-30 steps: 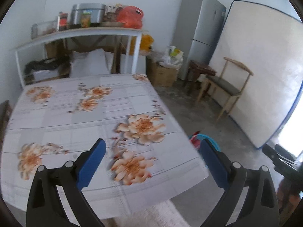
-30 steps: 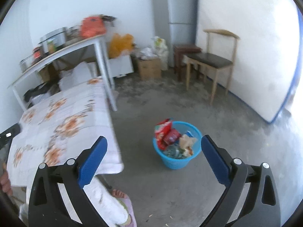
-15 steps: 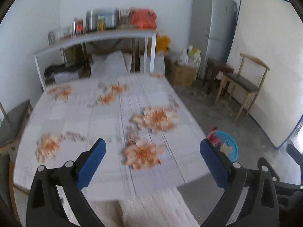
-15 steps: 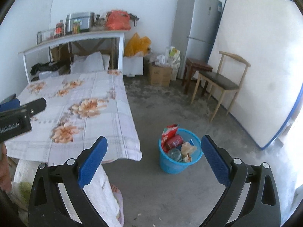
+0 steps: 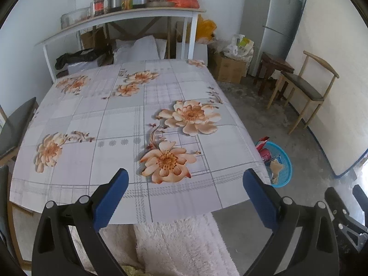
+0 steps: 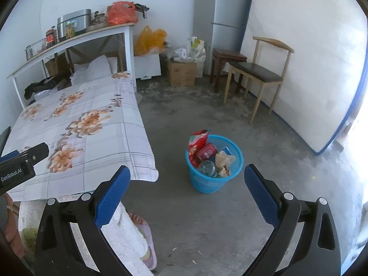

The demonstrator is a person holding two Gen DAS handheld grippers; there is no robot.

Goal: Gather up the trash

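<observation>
**Grippers pull back, both empty; trash sits in the bin**

The left gripper is spread wide with nothing between its pads, and has drawn back from a second ago so the whole table now shows, bare of litter. The right gripper, equally wide and empty, has steadied facing the bin, which stands on the floor right of the table, full of wrappers, a can and a bottle. Collection looks finished.
</observation>
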